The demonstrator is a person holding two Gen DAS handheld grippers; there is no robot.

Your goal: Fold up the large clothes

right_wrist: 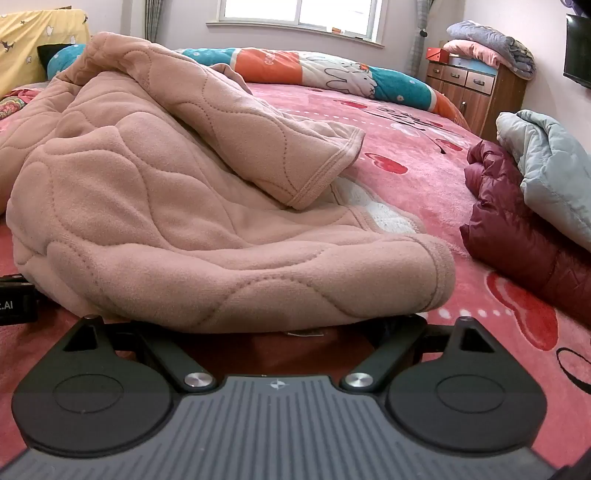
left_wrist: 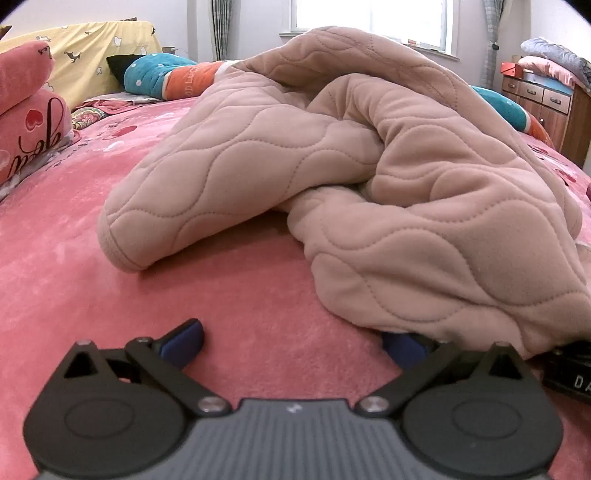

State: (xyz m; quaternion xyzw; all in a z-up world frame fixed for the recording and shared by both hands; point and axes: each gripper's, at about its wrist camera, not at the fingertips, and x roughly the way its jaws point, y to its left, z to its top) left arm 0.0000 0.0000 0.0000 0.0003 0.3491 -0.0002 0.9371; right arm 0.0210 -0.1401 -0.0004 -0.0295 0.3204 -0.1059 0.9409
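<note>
As it lies, one quilted garment (left_wrist: pixel 369 177), two jackets (right_wrist: pixel 517 236)

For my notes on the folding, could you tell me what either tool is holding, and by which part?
Nothing is held. The left tool and right tool both stand open, with the pink quilted garment draped loosely over their fingertips.

Soft daylight from the overexposed window (left_wrist: pixel 369 18) (blown white), sharp focus, strong fisheye bending at edges.
</note>
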